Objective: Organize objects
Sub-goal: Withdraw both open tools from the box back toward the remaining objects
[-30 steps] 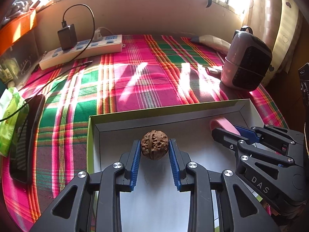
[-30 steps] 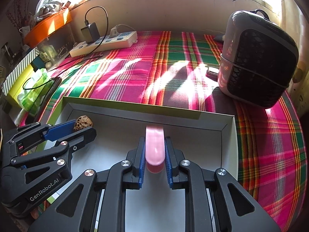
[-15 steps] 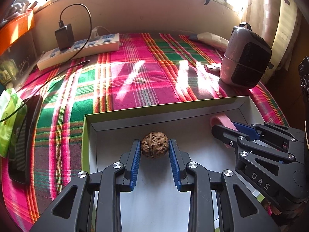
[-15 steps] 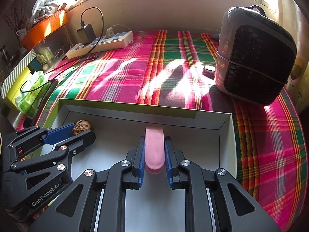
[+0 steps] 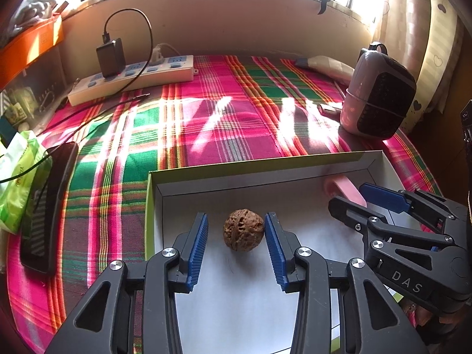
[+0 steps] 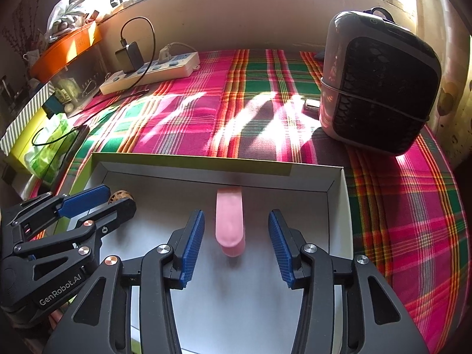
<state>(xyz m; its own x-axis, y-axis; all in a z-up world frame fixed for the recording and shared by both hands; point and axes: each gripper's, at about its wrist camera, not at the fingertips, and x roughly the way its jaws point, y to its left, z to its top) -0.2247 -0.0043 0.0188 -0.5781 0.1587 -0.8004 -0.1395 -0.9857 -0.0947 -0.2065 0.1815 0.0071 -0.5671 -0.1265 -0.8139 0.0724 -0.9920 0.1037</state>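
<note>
Two handheld grippers hang over a shallow white box (image 5: 259, 166) with a green outer rim, set on a pink-and-green plaid cloth (image 5: 206, 124) in patchy sunlight. In the left wrist view, lower centre of the frame, the left gripper (image 5: 236, 230) has its jaws opening: a walnut (image 5: 243, 234) sits on the box floor between the blue ribbed pads (image 5: 198, 244), with a clear gap on the left and the right pad just beside it, neither pad pressing it. In the right wrist view the right gripper (image 6: 236, 233) is likewise opening its jaws; a pink oblong object (image 6: 230, 221), its kind not clear, lies between the spread pads (image 6: 193, 244), free of both, its far end near the box's back wall. The walnut lies left of it in the same box. At upper left of the cloth is a white power strip (image 5: 132, 78) with a black charger (image 5: 109, 58) plugged in; at right stands a small pink-and-black fan heater (image 6: 380, 94).
</note>
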